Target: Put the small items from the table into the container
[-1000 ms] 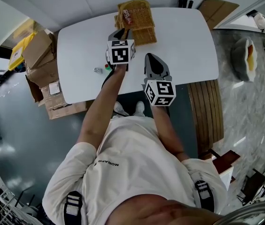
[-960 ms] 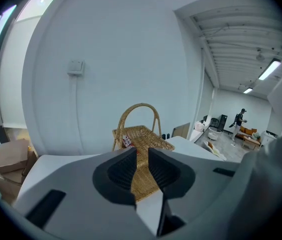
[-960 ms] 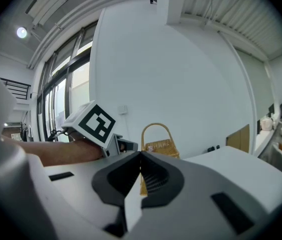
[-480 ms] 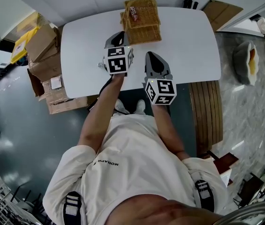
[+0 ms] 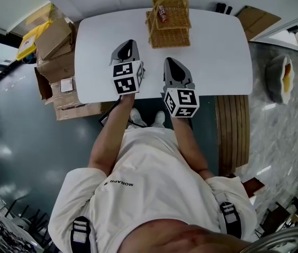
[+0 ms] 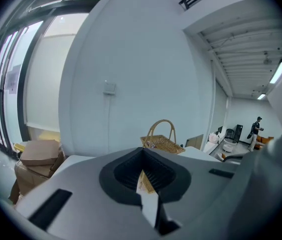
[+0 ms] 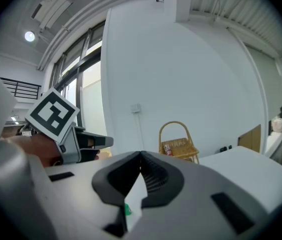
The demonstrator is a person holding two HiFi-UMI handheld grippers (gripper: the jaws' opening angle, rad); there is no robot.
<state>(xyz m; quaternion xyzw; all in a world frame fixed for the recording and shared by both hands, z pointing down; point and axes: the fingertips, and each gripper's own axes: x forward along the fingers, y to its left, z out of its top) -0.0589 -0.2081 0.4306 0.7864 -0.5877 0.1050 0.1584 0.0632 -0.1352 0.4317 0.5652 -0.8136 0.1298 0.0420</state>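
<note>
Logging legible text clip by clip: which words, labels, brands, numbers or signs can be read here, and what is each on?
"MORAPR": dark print on the person's white T-shirt, as it reads in the head view.
Red label on the packet in the basket: too small to read.
White label on the cardboard boxes: too small to read.
Marker cubes: black-and-white square patterns, no words.
</note>
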